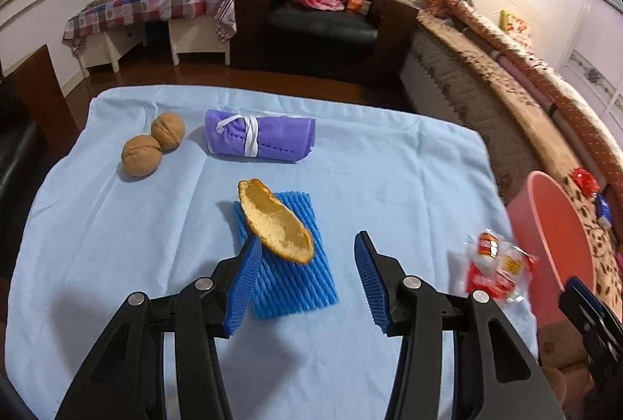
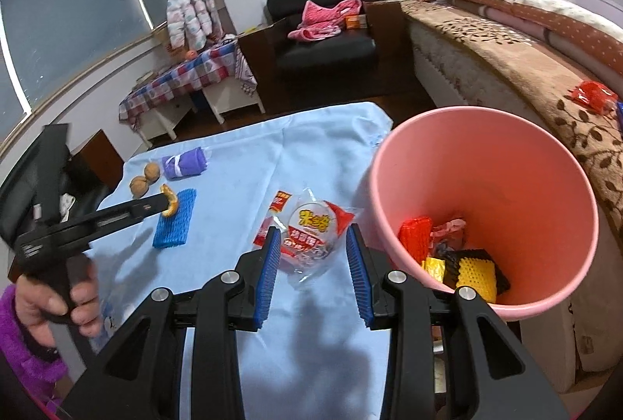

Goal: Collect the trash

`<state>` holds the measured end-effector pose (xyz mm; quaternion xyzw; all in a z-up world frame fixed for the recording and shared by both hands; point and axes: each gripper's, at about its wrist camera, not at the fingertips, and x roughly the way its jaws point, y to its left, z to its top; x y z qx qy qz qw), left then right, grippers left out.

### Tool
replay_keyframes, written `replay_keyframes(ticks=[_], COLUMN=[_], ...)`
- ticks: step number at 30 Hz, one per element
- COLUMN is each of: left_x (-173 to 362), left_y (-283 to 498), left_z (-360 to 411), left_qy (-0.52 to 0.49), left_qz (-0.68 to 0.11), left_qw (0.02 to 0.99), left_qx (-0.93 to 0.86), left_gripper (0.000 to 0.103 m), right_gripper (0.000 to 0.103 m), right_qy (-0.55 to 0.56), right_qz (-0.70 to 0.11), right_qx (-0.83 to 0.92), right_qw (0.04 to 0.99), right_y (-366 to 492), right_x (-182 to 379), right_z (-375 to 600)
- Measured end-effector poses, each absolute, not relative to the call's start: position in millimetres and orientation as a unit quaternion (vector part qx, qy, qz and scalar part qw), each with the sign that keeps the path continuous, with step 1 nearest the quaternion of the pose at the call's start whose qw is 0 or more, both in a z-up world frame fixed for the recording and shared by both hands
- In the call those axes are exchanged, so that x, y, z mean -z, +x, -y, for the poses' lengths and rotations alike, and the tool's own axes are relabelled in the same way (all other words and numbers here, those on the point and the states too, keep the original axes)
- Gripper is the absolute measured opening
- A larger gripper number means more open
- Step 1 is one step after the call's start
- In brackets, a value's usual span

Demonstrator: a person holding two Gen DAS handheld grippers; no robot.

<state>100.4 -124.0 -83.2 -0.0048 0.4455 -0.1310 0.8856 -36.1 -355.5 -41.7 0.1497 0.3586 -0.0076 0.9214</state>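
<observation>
A pale blue cloth (image 1: 155, 264), soft and faintly creased, covers the table. On it lie two wrinkled brown walnuts (image 1: 153, 146), touching each other, and beside them one rolled purple face mask (image 1: 260, 135) bound by its own white elastic. Nearer sits one flat blue foam fruit net (image 1: 288, 268), ribbed like corrugated card, with a curved piece of orange peel (image 1: 274, 220) over it, pith side up, pale and spongy. The left gripper (image 1: 307, 256) has its ridged blue pads spread wide; the left pad (image 1: 245, 280) touches the peel's edge, the right one stands clear of it.

Over to the right, one crinkly clear plastic wrapper (image 2: 311, 225) printed red and yellow lies on the cloth, and the right gripper (image 2: 313, 245) hovers at it with its pads apart on either side, not closed on it. Just beside the table's edge stands one smooth pink plastic bin (image 2: 389, 186), tapering downward. Inside it lie a red foam net (image 2: 416, 237), a yellow-and-black foam net (image 2: 477, 270), a gold foil scrap and some crumpled wrappers.
</observation>
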Motion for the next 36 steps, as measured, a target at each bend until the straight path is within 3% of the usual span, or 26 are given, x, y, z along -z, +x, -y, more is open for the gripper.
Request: replay_keyframes(ticks=[4,8,10,11,12,26,27,29,34,35,36], left_x=[93.8,100.2,100.7,100.4,99.8,80.7,79.2,73.7,64.6,63.3,62.0], left_y=[108.4,113.4,115.4,115.7,114.8,98.5,97.3,92.8,83.3,81.9,80.2], left_z=[128.0,127.3,125.5,124.7,124.1,92.3,89.3,82.9,72.5,70.8,69.6], left_qy=[0.005,0.01,0.01,0.01,0.01,-0.025,-0.028,-0.034,-0.038,-0.038,-0.038], left_qz=[-0.45,-0.452,-0.449,-0.448,-0.446,-0.427,-0.425,-0.418,-0.406,-0.405,-0.404], left_qw=[0.886,0.885,0.886,0.886,0.887,0.888,0.888,0.89,0.893,0.893,0.893], left_qx=[0.115,0.109,0.113,0.115,0.117,0.171,0.173,0.181,0.19,0.192,0.194], left_gripper=[0.044,0.027,0.025,0.021,0.006,0.004,0.004,0.004,0.004,0.004,0.004], right_gripper=[0.044,0.045,0.045,0.045,0.045,0.045,0.044,0.025,0.009,0.001,0.001], right_qy=[0.137,0.117,0.103,0.094,0.086,-0.016,-0.015,-0.012,0.008,0.017,0.027], right_qz=[-0.369,-0.382,-0.389,-0.392,-0.395,-0.435,-0.434,-0.433,-0.421,-0.417,-0.413], right_qx=[-0.016,-0.038,-0.046,-0.049,-0.053,-0.01,-0.01,-0.01,-0.014,-0.018,-0.021], right_qw=[0.919,0.916,0.914,0.914,0.913,0.9,0.901,0.901,0.907,0.909,0.91], right_y=[-28.7,-19.0,-13.3,-9.8,-6.5,22.3,22.1,21.7,17.1,14.8,12.4], right_x=[45.1,48.5,50.2,51.2,52.4,82.6,82.8,81.8,75.0,71.6,68.3], right_z=[346.1,334.2,326.2,322.1,318.4,298.1,298.4,299.3,301.6,302.9,304.3])
